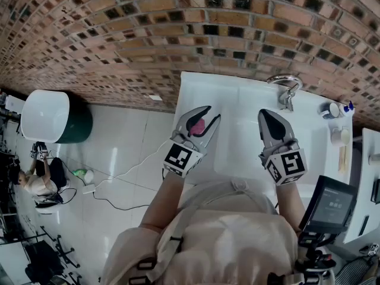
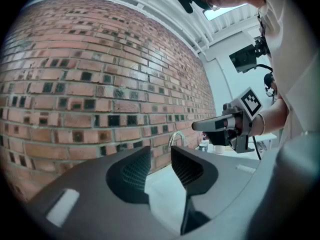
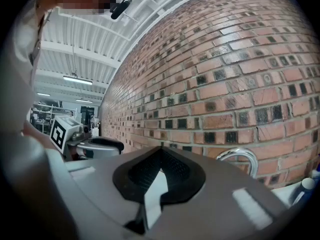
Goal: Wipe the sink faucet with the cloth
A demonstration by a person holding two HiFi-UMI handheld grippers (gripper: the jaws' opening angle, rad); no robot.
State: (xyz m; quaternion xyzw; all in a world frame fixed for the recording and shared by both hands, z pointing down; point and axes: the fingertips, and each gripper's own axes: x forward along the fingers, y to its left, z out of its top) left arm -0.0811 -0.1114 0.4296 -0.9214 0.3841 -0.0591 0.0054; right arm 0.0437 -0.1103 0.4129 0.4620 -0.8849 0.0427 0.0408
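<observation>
The chrome faucet point(image 1: 287, 88) curves up at the back of the white sink point(image 1: 237, 94), and shows too as the faucet point(image 2: 176, 136) and the faucet point(image 3: 240, 159). My left gripper point(image 1: 212, 113) hovers over the sink's left part, its jaws a little apart and bare in the left gripper view point(image 2: 160, 151). A pink cloth point(image 1: 198, 126) shows through the gap between its fingers from above, apparently lying below them. My right gripper point(image 1: 265, 113) is shut and empty, level, just in front of the faucet, its tips meeting in its own view point(image 3: 160, 150).
A brick wall point(image 1: 178, 28) rises right behind the sink. Cups and a small bottle point(image 1: 335, 110) stand on the counter's right end. A screen device point(image 1: 329, 203) hangs at my right hip. On the tiled floor to the left stand a white-and-green bin point(image 1: 53, 116) and a cable.
</observation>
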